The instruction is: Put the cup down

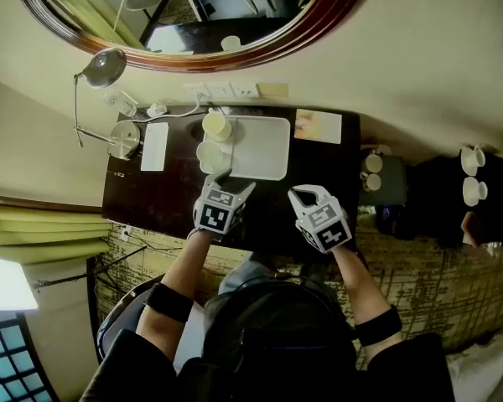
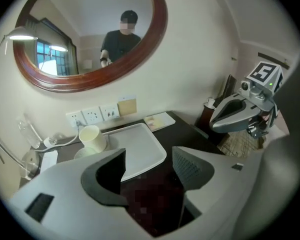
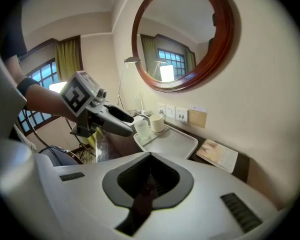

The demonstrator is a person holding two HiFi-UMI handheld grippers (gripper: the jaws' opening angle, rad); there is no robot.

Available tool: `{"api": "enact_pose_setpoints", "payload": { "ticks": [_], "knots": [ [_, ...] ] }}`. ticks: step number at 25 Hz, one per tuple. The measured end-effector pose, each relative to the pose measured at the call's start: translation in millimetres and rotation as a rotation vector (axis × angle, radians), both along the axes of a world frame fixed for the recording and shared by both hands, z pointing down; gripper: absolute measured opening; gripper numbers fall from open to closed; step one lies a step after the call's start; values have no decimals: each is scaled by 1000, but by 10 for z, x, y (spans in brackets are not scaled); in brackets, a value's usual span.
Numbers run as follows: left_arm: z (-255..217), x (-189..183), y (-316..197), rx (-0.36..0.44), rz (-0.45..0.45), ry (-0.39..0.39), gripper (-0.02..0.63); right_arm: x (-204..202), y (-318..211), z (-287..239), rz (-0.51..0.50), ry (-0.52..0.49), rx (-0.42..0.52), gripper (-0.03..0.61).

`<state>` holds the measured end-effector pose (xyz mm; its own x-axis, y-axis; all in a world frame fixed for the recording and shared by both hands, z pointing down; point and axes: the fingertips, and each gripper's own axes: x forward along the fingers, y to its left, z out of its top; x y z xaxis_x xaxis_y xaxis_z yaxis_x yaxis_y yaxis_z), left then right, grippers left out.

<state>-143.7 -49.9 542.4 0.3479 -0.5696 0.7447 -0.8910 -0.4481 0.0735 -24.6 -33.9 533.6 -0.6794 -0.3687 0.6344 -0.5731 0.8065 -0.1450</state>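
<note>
Since both cups stand upright at the left edge of the tray [image 1: 264, 145], the putting-down looks done to me. Your left claw [image 1: 235, 182] is spread with nothing between its jaws; only the dark counter [image 1: 151, 195] and the tray's near corner show through the gap. The clear cup [image 1: 210, 155] is nearest that claw, just beyond its tips and apart from them, so I take it for the one in the task. The cream cup [image 1: 216, 125] stands right behind it, farther from you. Whether they rest on the tray or just beside its rim I cannot tell. Your right claw [image 1: 300, 198] is pressed together on nothing and hangs over the counter's front, well to the right of the cups, which suits a hand with no part in this step. Your left forearm [image 1: 180, 275] and right forearm [image 1: 365, 283] reach forward side by side, wrists tipped so each claw points down and ahead at the counter.
</note>
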Motion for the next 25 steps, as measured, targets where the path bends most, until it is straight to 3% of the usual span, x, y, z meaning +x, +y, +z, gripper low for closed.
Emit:
{"api": "enact_pose_setpoints", "payload": {
  "ticks": [5, 8, 16, 21, 25],
  "knots": [
    [79, -508, -250, -45, 9, -84, 411, -529, 75, -34, -85, -11, -44, 8],
    [112, -834, -476, -54, 11, -158, 447, -748, 35, 9, -107, -7, -51, 8],
    [525, -1350, -799, -181, 27, -214, 479, -1246, -41, 146, -173, 39, -56, 8],
    [838, -1404, -859, -250, 51, -196, 487, -1396, -82, 332, -179, 48, -91, 8],
    [994, -1480, -909, -270, 63, -232, 488, -1452, -134, 335, -176, 57, -94, 8]
  ]
}}
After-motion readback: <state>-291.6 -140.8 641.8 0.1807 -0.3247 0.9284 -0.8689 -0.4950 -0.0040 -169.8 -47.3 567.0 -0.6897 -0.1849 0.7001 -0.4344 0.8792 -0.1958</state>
